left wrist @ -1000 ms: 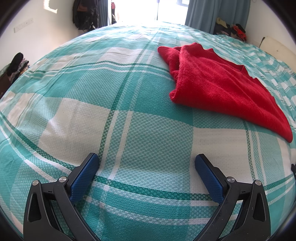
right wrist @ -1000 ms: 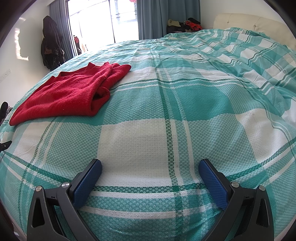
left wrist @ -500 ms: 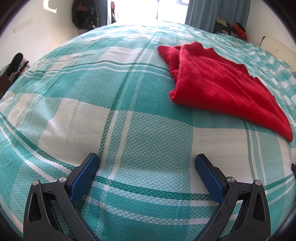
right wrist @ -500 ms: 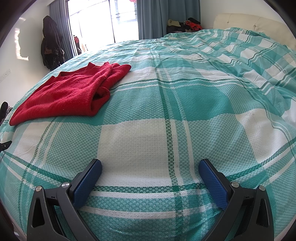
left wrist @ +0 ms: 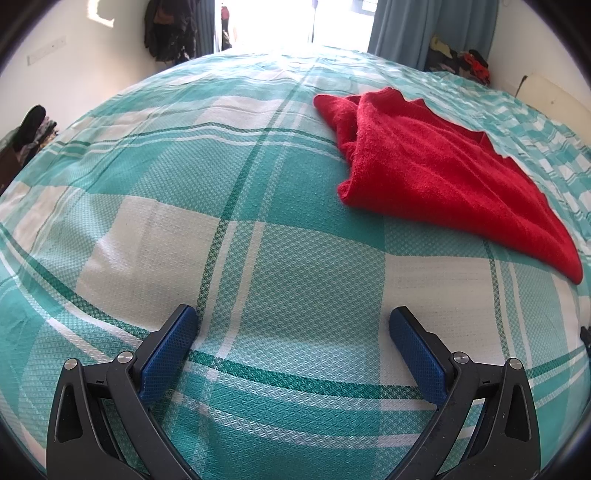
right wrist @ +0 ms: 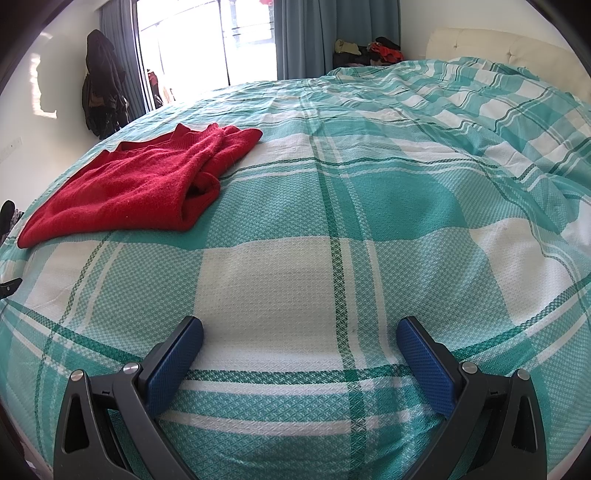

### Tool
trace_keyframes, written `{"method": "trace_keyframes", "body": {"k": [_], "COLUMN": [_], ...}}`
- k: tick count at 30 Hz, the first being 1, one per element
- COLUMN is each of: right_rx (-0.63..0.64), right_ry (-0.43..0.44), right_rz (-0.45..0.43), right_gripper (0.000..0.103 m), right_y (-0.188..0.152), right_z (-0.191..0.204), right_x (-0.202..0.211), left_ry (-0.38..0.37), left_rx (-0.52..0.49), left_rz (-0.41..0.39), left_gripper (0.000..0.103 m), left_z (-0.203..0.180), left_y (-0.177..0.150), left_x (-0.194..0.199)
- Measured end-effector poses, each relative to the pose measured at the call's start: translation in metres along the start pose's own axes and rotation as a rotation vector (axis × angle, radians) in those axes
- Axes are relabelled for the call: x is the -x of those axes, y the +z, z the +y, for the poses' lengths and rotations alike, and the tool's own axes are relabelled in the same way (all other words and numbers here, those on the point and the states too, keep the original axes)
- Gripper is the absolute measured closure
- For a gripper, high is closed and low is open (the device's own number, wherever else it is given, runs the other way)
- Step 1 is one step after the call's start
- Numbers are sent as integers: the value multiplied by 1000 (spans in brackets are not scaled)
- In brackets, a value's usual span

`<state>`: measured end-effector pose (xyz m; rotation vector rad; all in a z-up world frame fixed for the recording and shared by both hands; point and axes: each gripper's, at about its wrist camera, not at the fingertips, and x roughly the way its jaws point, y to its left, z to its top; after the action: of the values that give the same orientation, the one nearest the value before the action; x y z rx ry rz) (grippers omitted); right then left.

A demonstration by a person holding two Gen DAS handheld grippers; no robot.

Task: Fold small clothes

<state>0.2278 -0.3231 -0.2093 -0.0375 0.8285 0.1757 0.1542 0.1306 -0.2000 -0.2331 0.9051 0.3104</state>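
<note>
A red knitted sweater point(left wrist: 436, 173) lies folded over on the teal and white checked bedspread point(left wrist: 229, 206), up and to the right in the left wrist view. In the right wrist view the same sweater point(right wrist: 140, 188) lies at the upper left. My left gripper point(left wrist: 291, 317) hovers open over bare bedspread, well short of the sweater, nothing between its blue pads. My right gripper point(right wrist: 300, 326) is open too, over the bedspread point(right wrist: 369, 229), with the sweater far off to its left.
Dark coats point(right wrist: 101, 85) hang on the wall by a bright window with blue curtains point(right wrist: 306, 33). A cream headboard point(right wrist: 509, 48) stands at the far right. Piled clothes point(right wrist: 373, 50) sit in the far corner. The bedspread is rumpled near the headboard.
</note>
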Motion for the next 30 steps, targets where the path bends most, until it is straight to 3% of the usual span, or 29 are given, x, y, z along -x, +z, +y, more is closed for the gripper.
{"method": "trace_keyframes", "body": {"k": [8,11,13,15,16,19,21,23,25,26,27,28,29,30], "right_rx": [1,1,1,1,1,2,3,5,4,4,4,4,4,5], "right_ry": [-2,-2,-2,-1,-1,0,0,-1,0,-1,-1,-1,-1,-1], "right_rz": [-1,-1,-1,-1,-1,-1,2,3,3,3,3,3,2,2], "right_gripper": [0,0,0,0,0,0,0,0,0,0,0,0,0,0], "right_y": [1,1,1,1,0,1,1,2,2,2,2,2,2,2], "right_z": [0,0,0,0,0,0,0,0,0,0,0,0,0,0], "right_x": [0,0,1,0,0,0,0,0,0,0,0,0,0,0], "left_ry": [0,-12,-115,-277,-313,-362,-418,-404,-368,-359,-359,-376,-425,-435], "left_rx": [0,-1,36,121,146,171,162,147,157,168,176,184,211,235], "left_rz": [-6,47,87,51,33,19,97,173,248,248,221,211,239,255], "left_gripper": [1,1,2,3,3,3,3,9,23,26,35,50,99,97], "left_z": [-1,-1,6,18,21,20,10,0,-8,-9,-10,-11,-11,-11], "left_y": [0,7,17,36,51,98,124,138,144,144,146,148,150,151], "left_x": [1,7,21,37,41,27,-6,-44,-78,-85,-86,-86,-89,-88]}}
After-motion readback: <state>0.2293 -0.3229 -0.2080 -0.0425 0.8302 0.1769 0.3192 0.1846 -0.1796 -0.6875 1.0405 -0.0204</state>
